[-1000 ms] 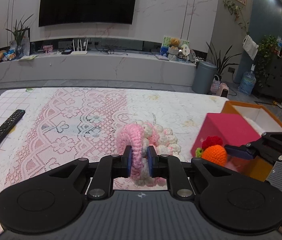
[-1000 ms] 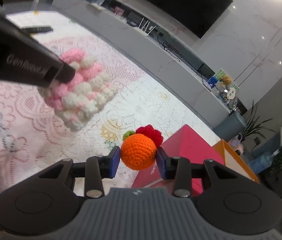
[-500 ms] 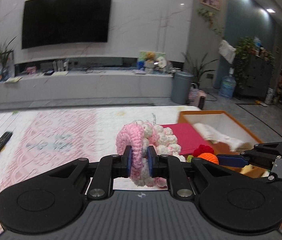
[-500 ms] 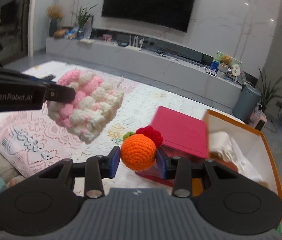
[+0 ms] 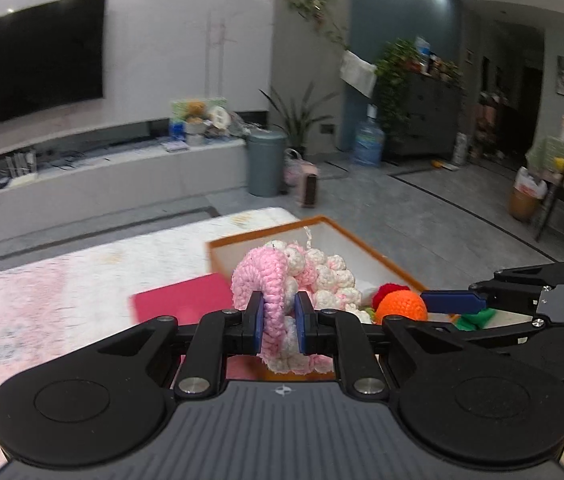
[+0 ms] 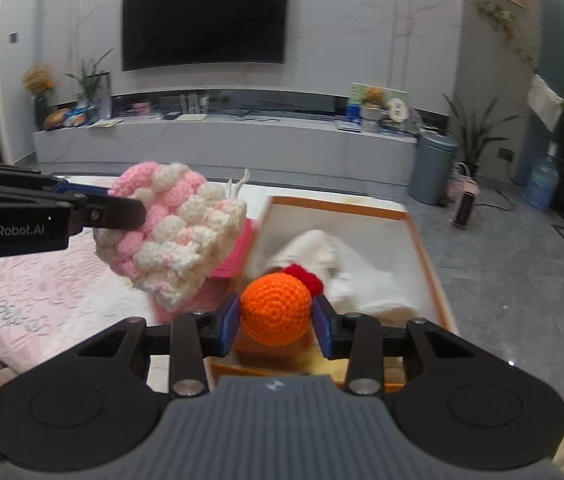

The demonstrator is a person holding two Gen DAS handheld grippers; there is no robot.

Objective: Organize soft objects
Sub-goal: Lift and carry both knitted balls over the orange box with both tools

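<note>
Behind everything runs a long pale media bench (image 6: 222, 136) under a dark wall-mounted television (image 6: 204, 18), with a grey bin (image 6: 430, 168) and potted plants to the right. Nearer, a pink-and-white lace cloth (image 6: 42, 292) covers the tabletop, and an orange-rimmed box (image 6: 426, 256) with white insides sits at its far right end, a red lid (image 5: 182, 300) lying just beside it.

On the left gripper (image 5: 278, 322), the blue-padded fingers (image 5: 253, 322) are pinched nearly together on a fold of a pink and white crocheted piece (image 5: 302, 276), which hangs in the air at the box's near left edge. The right gripper (image 6: 278, 318) has its fingers (image 6: 229, 322) set wider, pressed against both sides of an orange crocheted ball (image 6: 276, 308) with a red tuft (image 6: 306, 276) behind it, and holds it over the near end of the box. White crumpled fabric (image 6: 322, 256) lies inside the box beyond the ball.
</note>
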